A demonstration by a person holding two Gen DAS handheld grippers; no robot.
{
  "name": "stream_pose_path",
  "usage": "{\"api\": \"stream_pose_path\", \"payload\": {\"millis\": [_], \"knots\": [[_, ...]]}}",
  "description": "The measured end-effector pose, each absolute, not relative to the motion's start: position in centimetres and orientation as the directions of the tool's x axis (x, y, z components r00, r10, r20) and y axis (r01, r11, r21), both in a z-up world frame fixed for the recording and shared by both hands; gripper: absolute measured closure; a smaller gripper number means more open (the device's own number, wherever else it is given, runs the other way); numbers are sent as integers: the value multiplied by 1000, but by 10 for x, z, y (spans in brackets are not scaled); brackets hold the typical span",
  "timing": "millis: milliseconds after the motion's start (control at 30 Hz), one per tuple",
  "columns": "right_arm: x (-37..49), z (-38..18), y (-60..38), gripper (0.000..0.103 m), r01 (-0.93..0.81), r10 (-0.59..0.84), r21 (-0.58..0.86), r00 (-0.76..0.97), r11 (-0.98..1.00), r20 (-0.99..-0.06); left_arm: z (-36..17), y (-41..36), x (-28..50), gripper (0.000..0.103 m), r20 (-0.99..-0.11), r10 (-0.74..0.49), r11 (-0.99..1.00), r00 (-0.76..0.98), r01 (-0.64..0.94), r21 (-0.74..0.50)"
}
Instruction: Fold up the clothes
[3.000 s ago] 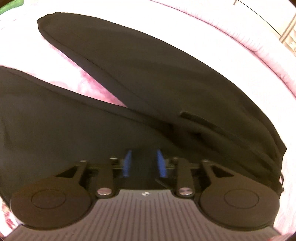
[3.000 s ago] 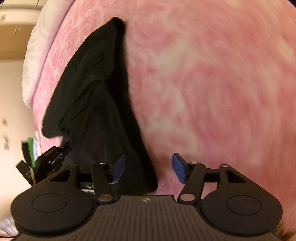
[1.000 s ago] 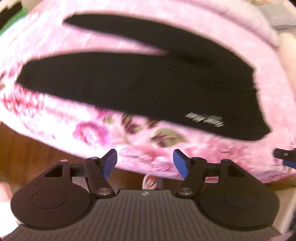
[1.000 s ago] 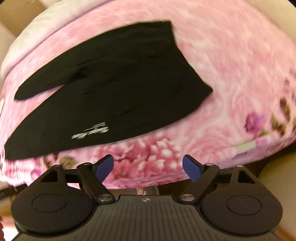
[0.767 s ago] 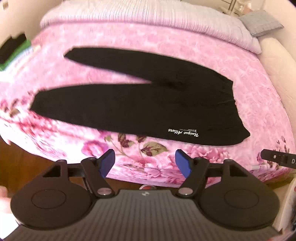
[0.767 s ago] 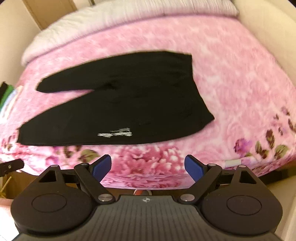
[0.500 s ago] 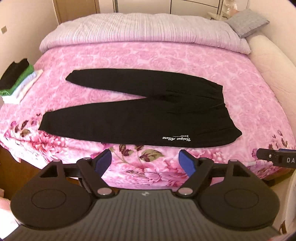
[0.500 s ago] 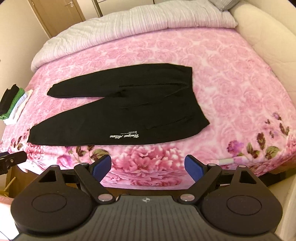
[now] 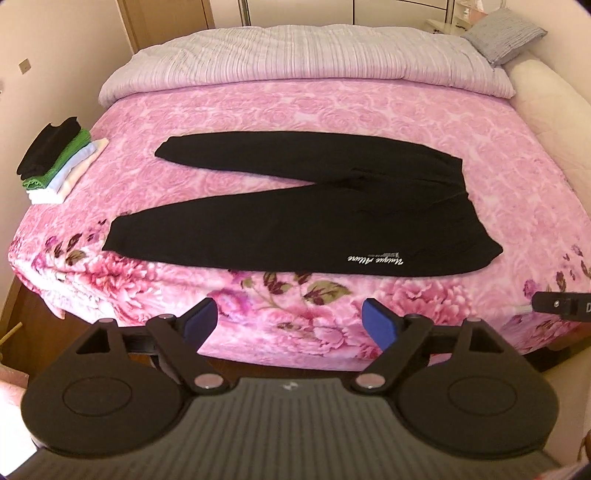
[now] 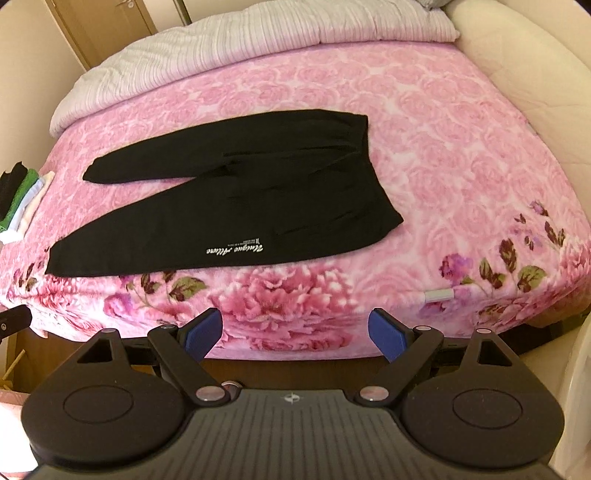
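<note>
A pair of black trousers (image 9: 303, 214) lies spread flat on the pink flowered bed (image 9: 332, 103), legs to the left, waist to the right, white lettering near the front edge. It also shows in the right wrist view (image 10: 236, 199). My left gripper (image 9: 291, 325) is open and empty, held back from the bed's front edge. My right gripper (image 10: 295, 332) is open and empty, also off the bed's front edge. The right gripper's tip (image 9: 561, 304) shows at the right of the left wrist view.
A stack of folded clothes (image 9: 55, 162) sits at the bed's left edge. A pale striped duvet (image 9: 303, 59) and a grey pillow (image 9: 506, 35) lie at the head. A cream padded frame (image 10: 535, 85) runs along the right side.
Both grippers let go of the trousers and pulled back from the bed. The left gripper's jaws went from nearly shut to wide open. The trousers now lie flat.
</note>
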State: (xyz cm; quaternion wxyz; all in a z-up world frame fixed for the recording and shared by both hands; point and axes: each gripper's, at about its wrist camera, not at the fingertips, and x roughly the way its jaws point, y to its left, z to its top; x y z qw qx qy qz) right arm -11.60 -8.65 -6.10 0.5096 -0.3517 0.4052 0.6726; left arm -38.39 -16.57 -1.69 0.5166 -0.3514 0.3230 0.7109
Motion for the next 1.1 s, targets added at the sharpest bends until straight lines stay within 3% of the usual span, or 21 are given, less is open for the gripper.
{"api": "stream_pose_path", "payload": {"millis": [667, 1100], "knots": [[-129, -67, -67, 14, -971, 378, 182, -230, -158, -897, -30, -158, -420, 18, -852, 467, -312, -234, -946, 89], [-175, -92, 11, 14, -986, 331, 139, -163, -96, -929, -65, -56, -492, 18, -881, 449, -267, -149, -963, 27]]}}
